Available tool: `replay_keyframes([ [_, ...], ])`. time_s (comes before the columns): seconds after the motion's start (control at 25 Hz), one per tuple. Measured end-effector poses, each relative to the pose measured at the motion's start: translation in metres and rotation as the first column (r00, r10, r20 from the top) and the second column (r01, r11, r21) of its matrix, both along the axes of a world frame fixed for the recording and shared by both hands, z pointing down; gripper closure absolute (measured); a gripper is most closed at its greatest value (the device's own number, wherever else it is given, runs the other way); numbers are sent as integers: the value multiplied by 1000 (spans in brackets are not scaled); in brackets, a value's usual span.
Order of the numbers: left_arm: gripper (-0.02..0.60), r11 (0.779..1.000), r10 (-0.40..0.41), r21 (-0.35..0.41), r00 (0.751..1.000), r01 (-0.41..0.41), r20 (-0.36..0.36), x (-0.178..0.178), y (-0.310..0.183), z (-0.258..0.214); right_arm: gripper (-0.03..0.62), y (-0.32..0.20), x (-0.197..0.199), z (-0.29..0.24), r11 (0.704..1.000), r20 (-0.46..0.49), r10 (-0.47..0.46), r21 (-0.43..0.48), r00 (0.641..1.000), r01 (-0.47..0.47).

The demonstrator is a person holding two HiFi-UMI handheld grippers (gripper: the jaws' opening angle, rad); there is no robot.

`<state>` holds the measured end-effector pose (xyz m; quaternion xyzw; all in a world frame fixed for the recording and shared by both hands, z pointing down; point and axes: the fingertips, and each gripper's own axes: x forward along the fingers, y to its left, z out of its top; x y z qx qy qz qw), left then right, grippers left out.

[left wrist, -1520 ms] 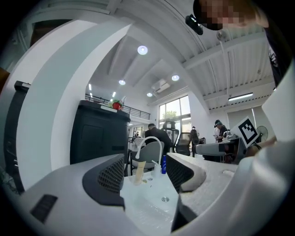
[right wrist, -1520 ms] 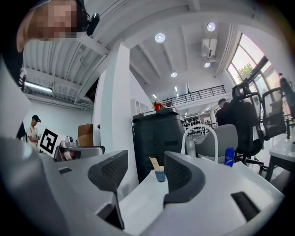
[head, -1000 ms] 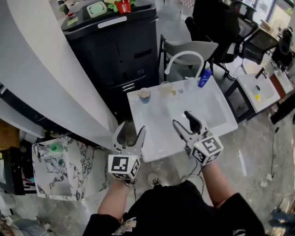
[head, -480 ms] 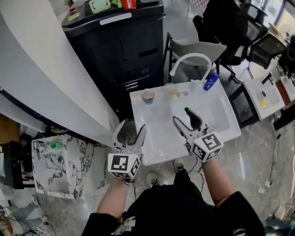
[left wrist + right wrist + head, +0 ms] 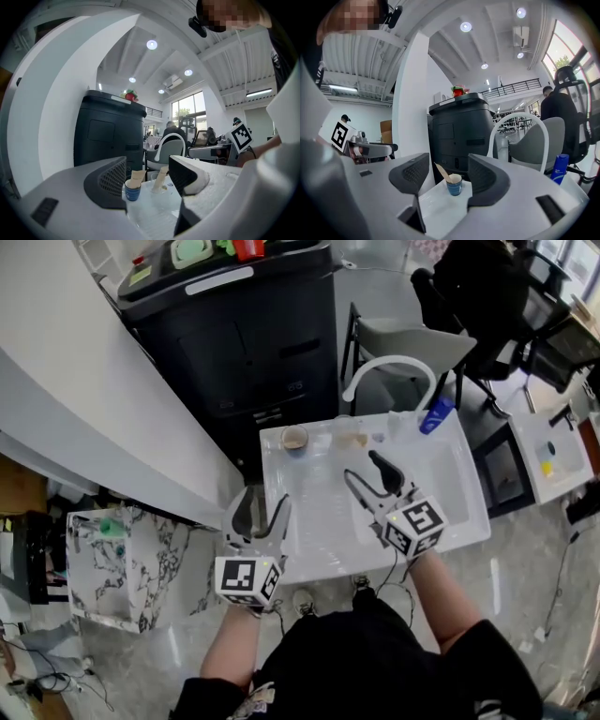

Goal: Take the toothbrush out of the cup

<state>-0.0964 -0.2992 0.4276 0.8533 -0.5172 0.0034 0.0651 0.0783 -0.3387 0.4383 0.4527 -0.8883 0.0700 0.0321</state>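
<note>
Two grippers are up over the white washstand (image 5: 309, 495), and neither has hold of anything. The left gripper (image 5: 260, 515) hangs at the near left edge, jaws spread wide with only air between them. The right gripper (image 5: 362, 470) sits over the middle, jaws just as wide apart and empty, pointing toward the far left corner. There stands the small blue cup (image 5: 453, 184), upright, well apart from both tools. The toothbrush (image 5: 441, 172) is in it, its pale handle leaning out over the rim to the left in the right gripper view. Near the cup stands a clear glass (image 5: 349, 430) with another pale stick in it. Behind them are the white arched tap (image 5: 389, 367) and, at the far right, a blue bottle (image 5: 437, 413).
</note>
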Motion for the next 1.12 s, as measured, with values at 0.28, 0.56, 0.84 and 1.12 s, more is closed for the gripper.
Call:
replay_keyframes([
  [0.28, 316, 998, -57, -24, 998, 58, 12, 27, -13, 10, 336, -32, 21, 22, 998, -30, -63, -34, 998, 62],
  [0.56, 316, 992, -106, -60, 994, 108, 31, 41, -24, 22, 336, -70, 28, 49, 989, -70, -139, -54, 988, 135],
  [0.84, 317, 983, -164, -81, 986, 167, 42, 41, -29, 30, 338, -97, 20, 86, 974, -109, -207, -114, 972, 195],
  [1.12, 316, 970, -217, -102, 975, 222, 57, 36, -22, 38, 345, -119, 13, 127, 955, -153, -266, -174, 952, 239],
])
